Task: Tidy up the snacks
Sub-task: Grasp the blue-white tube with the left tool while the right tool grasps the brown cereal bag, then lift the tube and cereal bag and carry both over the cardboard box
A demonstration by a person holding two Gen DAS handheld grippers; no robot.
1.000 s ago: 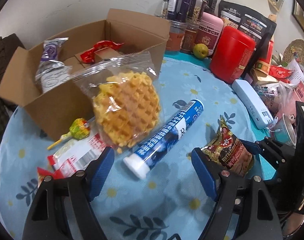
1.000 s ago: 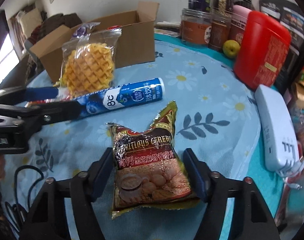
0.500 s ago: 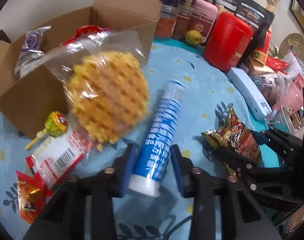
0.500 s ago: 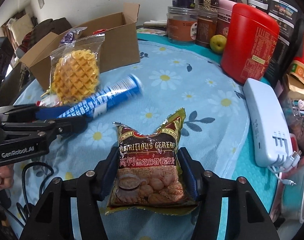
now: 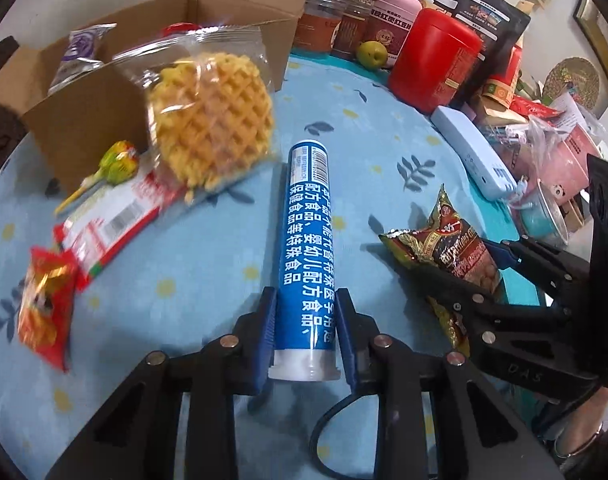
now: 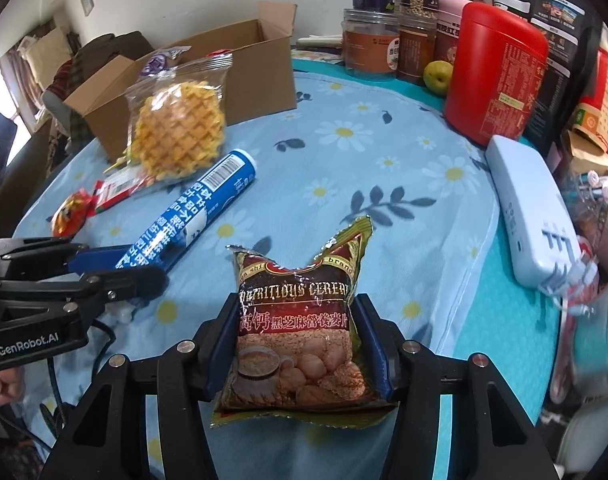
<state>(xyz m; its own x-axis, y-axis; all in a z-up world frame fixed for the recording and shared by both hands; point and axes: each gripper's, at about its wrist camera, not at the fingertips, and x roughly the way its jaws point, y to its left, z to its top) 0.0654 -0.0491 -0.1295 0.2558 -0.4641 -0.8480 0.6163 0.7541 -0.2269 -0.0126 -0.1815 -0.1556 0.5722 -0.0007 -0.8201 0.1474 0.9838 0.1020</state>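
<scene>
My left gripper (image 5: 306, 312) is shut on the white-capped end of a blue tube (image 5: 307, 248), which points away over the blue floral tablecloth; the tube also shows in the right wrist view (image 6: 192, 212). My right gripper (image 6: 296, 332) is shut on a brown cereal packet (image 6: 296, 332), which also shows in the left wrist view (image 5: 452, 248). A bagged waffle (image 5: 212, 120) leans on an open cardboard box (image 5: 84, 108) that holds several snack packs. A lollipop (image 5: 116, 164), a red-white packet (image 5: 112, 220) and a small red packet (image 5: 44, 300) lie in front of the box.
A red canister (image 5: 432, 68), jars, a green fruit (image 5: 372, 54) and dark bags stand at the back. A white device (image 6: 532, 208) lies at the right, beside cluttered cups and bags. The table edge drops off at the right.
My left gripper closed around the blue tube and turned it straight along the fingers. My right gripper closed tighter on the cereal packet.
</scene>
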